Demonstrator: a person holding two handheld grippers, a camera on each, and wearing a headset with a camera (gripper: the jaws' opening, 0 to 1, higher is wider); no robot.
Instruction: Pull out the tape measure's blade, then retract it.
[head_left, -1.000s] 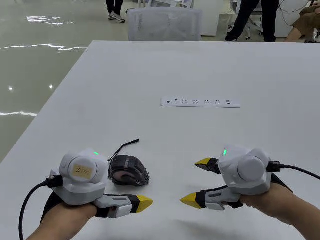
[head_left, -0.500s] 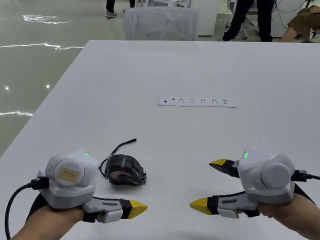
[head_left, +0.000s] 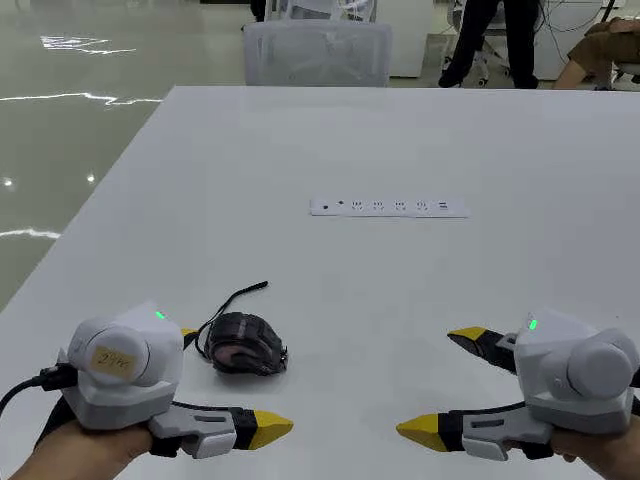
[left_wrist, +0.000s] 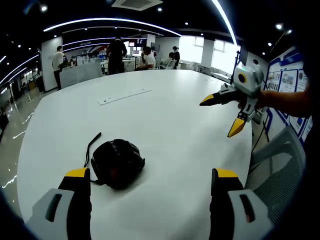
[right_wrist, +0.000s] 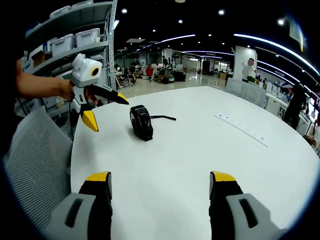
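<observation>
A black tape measure (head_left: 243, 344) with a short black wrist strap lies on the white table (head_left: 330, 150), blade not drawn out. My left gripper (head_left: 236, 378) is open just in front of it, one yellow finger on each side, not touching; the left gripper view shows the tape measure (left_wrist: 116, 162) ahead of the left gripper (left_wrist: 151, 174), nearer its left finger. My right gripper (head_left: 430, 382) is open and empty, well to the right. In the right gripper view, the tape measure (right_wrist: 141, 121) lies far beyond the right gripper (right_wrist: 160, 176).
A white power strip (head_left: 388, 208) lies flat at mid-table. A grey mesh chair (head_left: 317, 52) stands at the far edge. The table's left edge drops to a glossy floor (head_left: 60, 150). People stand in the background.
Both grippers have drawn back toward me and a little apart, jaws still open. The tape measure has not moved on the table.
</observation>
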